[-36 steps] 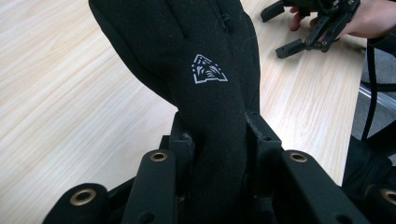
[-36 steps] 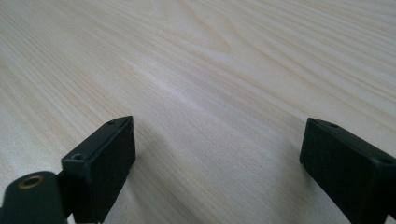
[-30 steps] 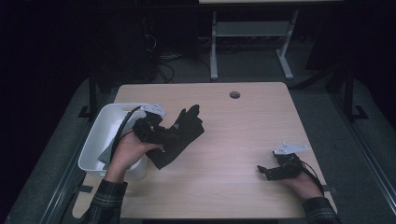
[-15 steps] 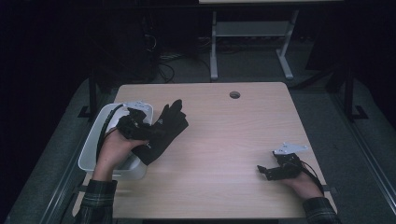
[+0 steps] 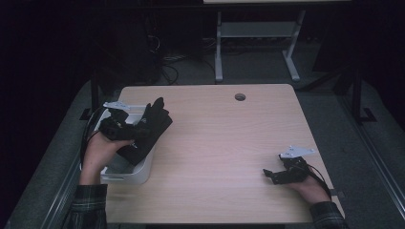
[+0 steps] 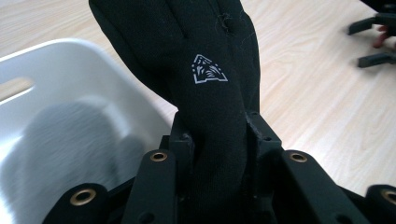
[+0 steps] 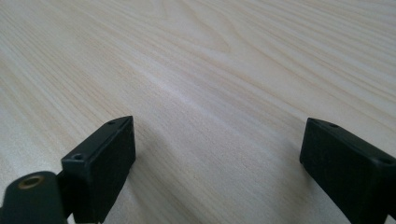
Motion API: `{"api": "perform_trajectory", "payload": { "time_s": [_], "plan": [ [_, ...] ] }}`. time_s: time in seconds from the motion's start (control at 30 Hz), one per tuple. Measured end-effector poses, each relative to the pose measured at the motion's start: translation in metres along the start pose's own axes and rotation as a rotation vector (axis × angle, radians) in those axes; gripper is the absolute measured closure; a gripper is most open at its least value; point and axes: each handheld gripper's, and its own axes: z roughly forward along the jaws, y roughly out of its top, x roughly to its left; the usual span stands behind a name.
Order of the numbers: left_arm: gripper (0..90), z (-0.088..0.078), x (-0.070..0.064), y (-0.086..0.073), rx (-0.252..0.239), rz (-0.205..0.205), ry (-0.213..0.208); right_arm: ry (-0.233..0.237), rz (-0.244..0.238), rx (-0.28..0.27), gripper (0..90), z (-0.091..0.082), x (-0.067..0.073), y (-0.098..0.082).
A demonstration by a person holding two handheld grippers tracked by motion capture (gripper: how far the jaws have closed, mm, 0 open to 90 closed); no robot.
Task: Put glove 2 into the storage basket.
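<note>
Your left fingers (image 5: pixel 143 130) are clamped on a black glove (image 5: pixel 149 131), and in the high view you hold it over the near edge of the white bin (image 5: pixel 126 174) at the surface's (image 5: pixel 229 143) left side. I'd judge the pickup done and the drop into the bin left. Your right gripper (image 5: pixel 268 174) rests spread and empty on the bare wood.

In the left gripper view the glove (image 6: pixel 210 93) stands bunched between the jaws, soft knit with a small white triangular logo, the bin (image 6: pixel 56 107) beneath.

In the right gripper view the fingers (image 7: pixel 100 163) stand wide apart over plain wood.
</note>
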Motion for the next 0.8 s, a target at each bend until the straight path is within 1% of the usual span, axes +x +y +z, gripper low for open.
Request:
{"api": "perform_trajectory", "payload": {
  "time_s": [0.07, 0.1, 0.17, 0.3, 0.33, 0.4, 0.47, 0.7, 0.73, 0.8],
  "plan": [
    [67.9, -0.006, 0.007, -0.004, -0.001, -0.015, 0.015, 0.000, 0.000, 0.000, 10.4, 0.000, 0.000, 0.000],
    [67.9, -0.009, 0.010, -0.007, -0.009, -0.030, 0.020, 0.000, 0.000, 0.000, 10.3, 0.000, 0.000, 0.000],
    [67.9, -0.015, 0.017, -0.011, -0.013, -0.043, 0.035, 0.000, 0.000, 0.000, 10.3, 0.000, 0.000, 0.000],
    [67.9, -0.024, 0.032, -0.021, -0.021, -0.089, 0.067, 0.000, 0.000, 0.000, 10.3, 0.000, 0.000, 0.000],
    [67.9, -0.025, 0.035, -0.023, -0.009, -0.094, 0.074, 0.000, 0.000, 0.000, 10.3, 0.000, 0.000, 0.000],
    [67.9, -0.023, 0.041, -0.028, 0.002, -0.115, 0.084, 0.000, 0.000, 0.000, 10.3, 0.000, 0.000, 0.000],
    [67.9, -0.020, 0.045, -0.032, 0.021, -0.125, 0.085, 0.000, 0.000, 0.000, 10.3, 0.000, 0.000, 0.000],
    [67.6, -0.008, 0.056, -0.041, 0.081, -0.134, 0.090, 0.000, 0.001, 0.000, 10.3, 0.000, 0.000, 0.000],
    [67.6, -0.006, 0.057, -0.042, 0.084, -0.136, 0.090, 0.000, -0.001, 0.000, 10.3, 0.000, 0.000, 0.000],
    [67.4, -0.002, 0.059, -0.043, 0.102, -0.130, 0.096, 0.000, 0.000, 0.000, 10.3, 0.000, 0.000, 0.000]
  ]
}}
